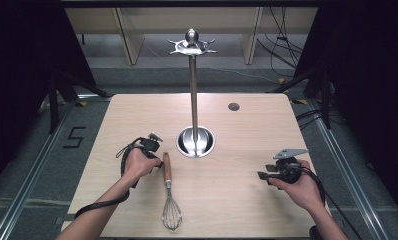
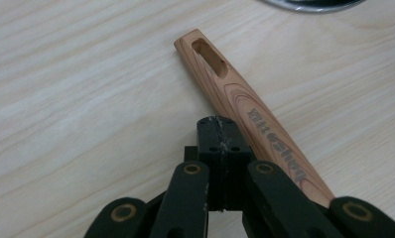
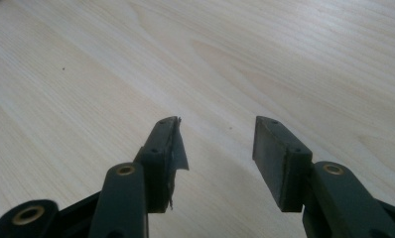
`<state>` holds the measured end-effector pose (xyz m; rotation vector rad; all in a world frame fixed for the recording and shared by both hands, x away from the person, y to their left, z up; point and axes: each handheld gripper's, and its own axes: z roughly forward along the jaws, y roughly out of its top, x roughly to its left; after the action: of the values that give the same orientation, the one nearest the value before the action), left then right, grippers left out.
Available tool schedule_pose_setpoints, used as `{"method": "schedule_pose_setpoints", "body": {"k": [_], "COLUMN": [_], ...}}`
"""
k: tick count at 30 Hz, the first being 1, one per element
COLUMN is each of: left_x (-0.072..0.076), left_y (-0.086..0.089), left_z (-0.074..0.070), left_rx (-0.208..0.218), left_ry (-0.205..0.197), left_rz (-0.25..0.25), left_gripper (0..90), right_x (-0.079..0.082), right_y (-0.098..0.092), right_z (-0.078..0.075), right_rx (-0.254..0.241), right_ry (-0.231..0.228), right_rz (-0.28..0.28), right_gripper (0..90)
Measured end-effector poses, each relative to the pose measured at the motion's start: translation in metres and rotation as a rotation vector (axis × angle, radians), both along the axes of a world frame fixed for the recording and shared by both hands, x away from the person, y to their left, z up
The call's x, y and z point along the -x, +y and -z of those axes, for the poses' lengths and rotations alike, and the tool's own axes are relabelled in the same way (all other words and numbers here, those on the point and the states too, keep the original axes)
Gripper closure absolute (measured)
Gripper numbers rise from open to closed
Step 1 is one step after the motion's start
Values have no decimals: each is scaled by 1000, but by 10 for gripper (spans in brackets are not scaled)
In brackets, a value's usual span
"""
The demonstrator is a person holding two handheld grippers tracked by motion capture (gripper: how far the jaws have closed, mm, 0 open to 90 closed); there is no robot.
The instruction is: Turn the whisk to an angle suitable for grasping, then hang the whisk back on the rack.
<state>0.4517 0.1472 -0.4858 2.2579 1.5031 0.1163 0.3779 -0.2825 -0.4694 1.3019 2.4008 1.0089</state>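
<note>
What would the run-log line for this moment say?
left gripper: shut, empty, beside whisk handle | right gripper: open, empty, over bare table | utensil stand: upright, hooks empty

A dark printed brand mark runs along the wooden whisk handle just beside my left fingers, upside down and too blurred to spell out. On the floor left of the tabletop stands a black "5".

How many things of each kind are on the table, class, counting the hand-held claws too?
Whisk: 1
Utensil stand: 1
Claws, left claw and right claw: 2
Total: 4
</note>
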Motion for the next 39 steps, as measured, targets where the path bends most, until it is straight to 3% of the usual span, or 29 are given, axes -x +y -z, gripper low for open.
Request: {"method": "schedule_pose_setpoints", "body": {"k": [2, 4, 5, 6, 7, 10, 11, 12, 14, 15, 17, 18, 20, 21, 22, 26, 27, 28, 29, 30, 31, 33, 35, 36, 37, 39], "left_x": [0, 7, 7, 12, 20, 36, 36, 42, 44, 45, 45, 46, 45, 47, 48, 50, 49, 48, 47, 46, 45, 43, 41, 39, 36, 32], "left_y": [-1, -1, -1, 3, 10, 28, 28, 41, 50, 52, 52, 49, 49, 46, 45, 40, 40, 39, 39, 37, 35, 33, 27, 23, 18, 13], "left_z": [-1, -9, -9, -18, -28, -36, -36, -35, -31, -30, -30, -32, -32, -33, -32, -30, -30, -30, -31, -31, -31, -31, -31, -31, -33, -35], "left_rx": [-4, 62, 62, 69, 70, 127, 127, 147, 179, 185, 207, 239, 226, 202, 178, 133, 130, 125, 123, 123, 122, 119, 114, 109, 104, 101], "left_ry": [-11, -30, -30, -60, -109, -140, -140, -131, -112, -110, -104, -104, -120, -130, -138, -157, -159, -157, -152, -151, -148, -146, -139, -134, -133, -122], "left_rz": [20, 12, 12, 39, 49, 0, 0, -48, -95, -113, -138, -158, -143, -101, -79, -55, -54, -60, -59, -69, -63, -58, -44, -40, -34, -30], "left_gripper": [887, 825, 797, 797, 719, 592, 549, 499, 440, 417, 386, 377, 367, 356, 355, 349, 349, 347, 347, 346, 346, 346, 346, 346, 346, 345], "right_x": [-1, -1, -1, 0, 1, 1, 1, 1, 2, 0, 2, 2, 2, 4, 3, 3, 2, 2, 3, 2, 2, 1, 1, 1, 2, 1], "right_y": [-1, -4, -4, -3, -2, -6, -6, -7, -7, -9, -8, -7, -7, -5, -5, -4, -3, -4, -3, -4, -6, -6, -6, -4, -6, -7], "right_z": [0, -1, -1, -2, 0, -1, -1, 0, -1, 0, -2, 1, 0, -3, -3, -4, -2, -3, -4, -3, -6, -5, -5, -3, -5, -6], "right_rx": [6, 39, 39, 30, -9, 16, 16, 5, 9, 22, 4, -10, -10, -18, -12, 6, 2, 9, -12, 2, 13, 10, 7, -21, 12, 43], "right_ry": [-12, -5, -5, 13, -5, 7, 7, 15, 27, -5, 13, -33, -28, -5, -16, -24, -44, -36, -11, -39, 4, -8, 18, 13, 35, 12], "right_rz": [-8, -31, -31, -17, 8, 13, 13, 23, 28, 7, 24, 37, 44, 54, 45, 31, 28, 17, 40, 21, 19, 16, 18, 39, 22, 1], "right_gripper": [534, 534, 534, 534, 534, 533, 533, 533, 533, 533, 533, 533, 533, 532, 532, 532, 532, 532, 532, 532, 532, 532, 530, 530, 529, 528]}}
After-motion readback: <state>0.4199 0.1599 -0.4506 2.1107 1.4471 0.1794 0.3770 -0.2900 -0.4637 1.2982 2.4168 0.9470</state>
